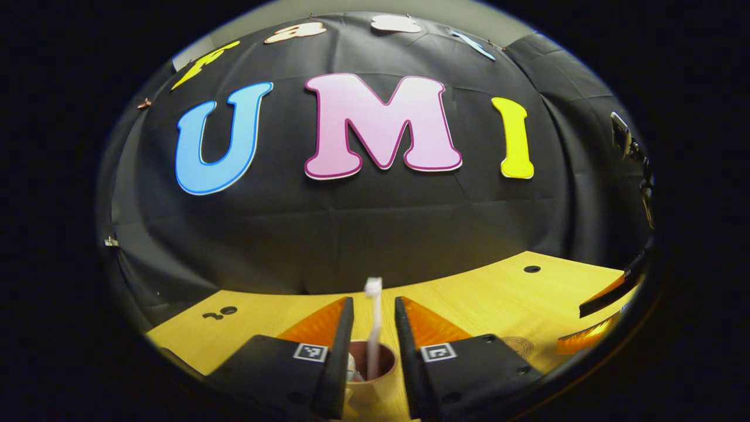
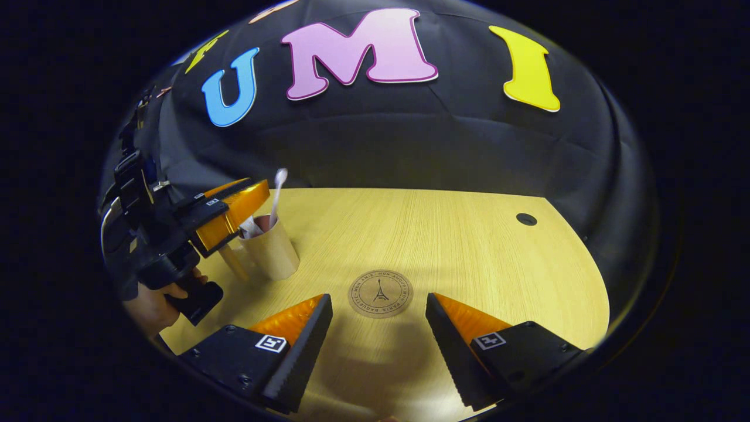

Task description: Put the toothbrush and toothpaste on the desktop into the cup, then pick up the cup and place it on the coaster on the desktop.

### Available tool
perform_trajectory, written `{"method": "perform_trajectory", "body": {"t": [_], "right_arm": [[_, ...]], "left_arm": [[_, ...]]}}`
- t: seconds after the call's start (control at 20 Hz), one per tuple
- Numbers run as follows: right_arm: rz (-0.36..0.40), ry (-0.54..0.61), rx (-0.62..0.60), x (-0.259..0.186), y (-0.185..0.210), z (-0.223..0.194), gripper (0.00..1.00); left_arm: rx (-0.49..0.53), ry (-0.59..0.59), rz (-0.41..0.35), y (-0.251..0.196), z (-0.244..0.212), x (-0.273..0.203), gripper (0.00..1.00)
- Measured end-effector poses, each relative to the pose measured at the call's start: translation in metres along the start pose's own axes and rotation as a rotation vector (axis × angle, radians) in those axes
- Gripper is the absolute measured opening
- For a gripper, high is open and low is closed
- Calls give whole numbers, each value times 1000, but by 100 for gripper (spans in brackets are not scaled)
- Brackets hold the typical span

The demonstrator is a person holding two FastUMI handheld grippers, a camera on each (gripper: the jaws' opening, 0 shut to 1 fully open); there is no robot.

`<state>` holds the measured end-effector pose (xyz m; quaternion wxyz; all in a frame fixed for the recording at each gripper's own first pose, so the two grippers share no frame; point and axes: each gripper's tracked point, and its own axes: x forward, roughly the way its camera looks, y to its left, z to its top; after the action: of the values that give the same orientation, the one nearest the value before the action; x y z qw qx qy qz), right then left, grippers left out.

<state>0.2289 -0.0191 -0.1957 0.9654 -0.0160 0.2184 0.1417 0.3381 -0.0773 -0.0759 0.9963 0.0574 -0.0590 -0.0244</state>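
**Cup with toothbrush and toothpaste stands between the left gripper's fingers; coaster lies free**

In the left gripper view, the left gripper [image 1: 374,346] is low over the wooden desktop [image 1: 492,299], and the cup [image 1: 369,375] sits between its two fingers. The fingers stand on both sides of the cup and very close to its wall, but this view does not show clearly if they press on it, so one cannot tell whether the cup is held. The toothbrush [image 1: 373,328] stands upright in the cup, with its white head above the fingertips. A small light piece of the toothpaste [image 1: 350,370] shows at the left inner side of the cup.

In the right gripper view, the same cup [image 2: 270,249] stands on the desktop [image 2: 469,246] at the left, and it looks a little tilted. The toothbrush [image 2: 275,196] leans out of it, and the toothpaste [image 2: 251,227] shows at the rim. The left gripper [image 2: 234,225] reaches to the cup from the left side, and a hand [image 2: 153,305] holds its handle below.

The right gripper [image 2: 379,328] has its jaws wide apart and holds nothing. It hovers low over the desktop. The round coaster [image 2: 380,293] lies flat on the desktop, just ahead of the gap between the right gripper's fingers, and it is well apart from the cup. Nothing stands on the coaster.
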Motion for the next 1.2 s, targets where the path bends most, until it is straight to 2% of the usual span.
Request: {"method": "perform_trajectory", "body": {"t": [0.1, 0.2, 0.3, 0.35, 0.45, 0.65, 0.8, 0.95, 1.05, 1.2], "right_arm": [[2, 6, 1, -1, 0, -1, 98], [1, 15, 2, -2, 0, -3, 98], [-1, 17, 12, -4, -2, -3, 98], [-4, 15, 16, -5, -3, -2, 98], [-7, 11, 24, -6, -6, -1, 98], [-12, 16, 35, -13, -12, -2, 98], [-21, 6, 51, -21, -17, 1, 98], [-39, -2, 68, -27, -27, 1, 98], [-51, -8, 86, -31, -36, 1, 98], [-112, -15, 81, -40, -68, -2, 99]], "left_arm": [[5, 7, 9, 2, 4, -8, 63], [19, 8, 19, 5, 10, -16, 67], [17, 22, 30, 8, 14, -25, 78], [16, 36, 29, 10, 14, -27, 87], [16, 60, 39, 18, 18, -39, 98], [-13, 136, 35, 35, 16, -54, 98], [-61, 250, 37, 47, 3, -63, 98], [-24, 355, 36, 52, -11, -66, 99], [-20, 429, -3, 44, -19, -67, 99], [-15, 498, -64, 32, -19, -63, 99]]}}
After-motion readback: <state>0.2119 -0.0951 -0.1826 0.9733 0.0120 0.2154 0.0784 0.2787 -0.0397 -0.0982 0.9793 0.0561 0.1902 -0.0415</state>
